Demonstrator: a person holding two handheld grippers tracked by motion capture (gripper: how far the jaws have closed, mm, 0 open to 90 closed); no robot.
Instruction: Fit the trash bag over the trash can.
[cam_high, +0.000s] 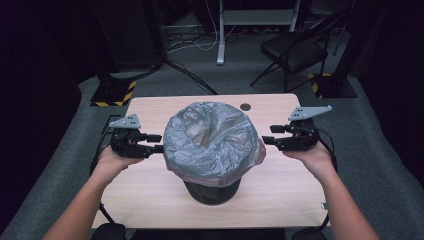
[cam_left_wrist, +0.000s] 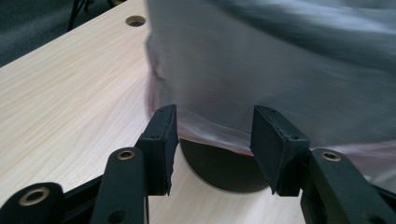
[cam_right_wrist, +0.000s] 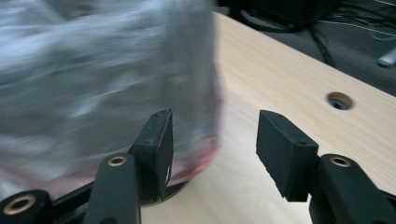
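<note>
My left gripper (cam_high: 156, 143) and right gripper (cam_high: 270, 135), both open and empty, flank the bagged bin (cam_high: 212, 145); it stands between them, equally near.

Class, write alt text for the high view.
A black bin lined with a grey bag stands on a wooden table. The left gripper and right gripper flank it, jaws open and empty.
</note>
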